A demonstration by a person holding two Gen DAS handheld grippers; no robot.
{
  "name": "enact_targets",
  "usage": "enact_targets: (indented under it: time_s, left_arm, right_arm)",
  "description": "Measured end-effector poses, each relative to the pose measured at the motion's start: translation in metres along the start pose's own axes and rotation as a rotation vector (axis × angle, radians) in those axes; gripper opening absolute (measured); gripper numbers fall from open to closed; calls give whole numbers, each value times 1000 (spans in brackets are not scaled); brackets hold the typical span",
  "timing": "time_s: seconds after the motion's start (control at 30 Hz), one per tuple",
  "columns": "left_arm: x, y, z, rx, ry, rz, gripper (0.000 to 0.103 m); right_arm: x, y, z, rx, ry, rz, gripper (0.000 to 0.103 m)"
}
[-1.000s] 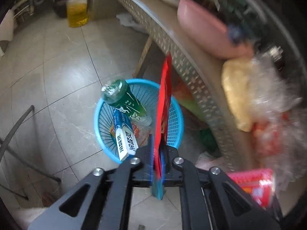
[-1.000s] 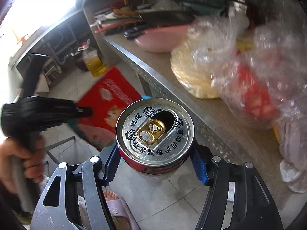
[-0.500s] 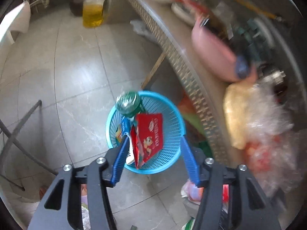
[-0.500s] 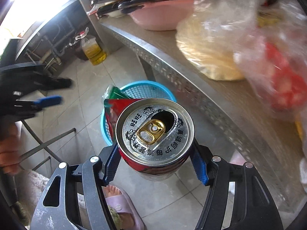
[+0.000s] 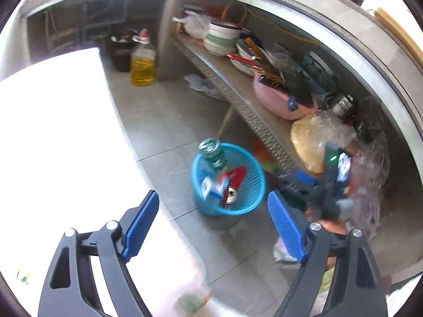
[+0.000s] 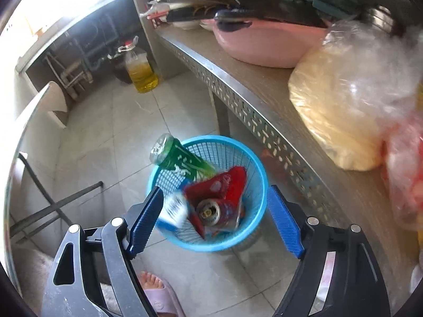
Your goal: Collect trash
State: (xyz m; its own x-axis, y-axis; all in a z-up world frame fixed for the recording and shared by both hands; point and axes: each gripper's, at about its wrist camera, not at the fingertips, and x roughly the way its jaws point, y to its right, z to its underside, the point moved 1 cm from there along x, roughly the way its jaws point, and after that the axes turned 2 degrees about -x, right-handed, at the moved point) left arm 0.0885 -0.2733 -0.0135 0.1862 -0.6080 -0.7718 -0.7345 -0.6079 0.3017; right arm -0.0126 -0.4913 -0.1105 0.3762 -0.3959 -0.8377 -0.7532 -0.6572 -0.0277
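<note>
Right gripper (image 6: 214,219): jaws opening, nothing between them — the can (image 6: 208,212) lies in the basket (image 6: 260,185) on the floor, at twelve o'clock. Left gripper (image 5: 214,222): jaws opening, empty. Judgement: stay centred over the basket until spread wide, then lift clear of the bottle (image 6: 179,158) overhanging the rim at eleven.

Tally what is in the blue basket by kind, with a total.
In the blue basket:
Green bottle: 1
Red packet: 1
Can: 1
White and blue box: 1
Total: 4 that show; anything beneath them is hidden.
</note>
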Motion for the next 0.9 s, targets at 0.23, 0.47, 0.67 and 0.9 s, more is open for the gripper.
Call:
enact_targets:
  time_s: [0.23, 0.47, 0.67, 0.9]
  left_arm:
    - [-51, -33, 45, -54, 99, -30, 85]
    - [-97, -41, 67, -99, 219, -114, 97]
    - [-128, -42, 91, -105, 271, -288, 97]
    - [-147, -55, 121, -117, 290, -554, 97]
  right_arm:
    - [-46, -9, 27, -23, 3, -30, 77]
    - [-121, -66, 40, -149, 149, -96, 94]
    - [-183, -121, 65, -262, 305, -118, 95]
    - [-207, -153, 95, -310, 287, -139, 95]
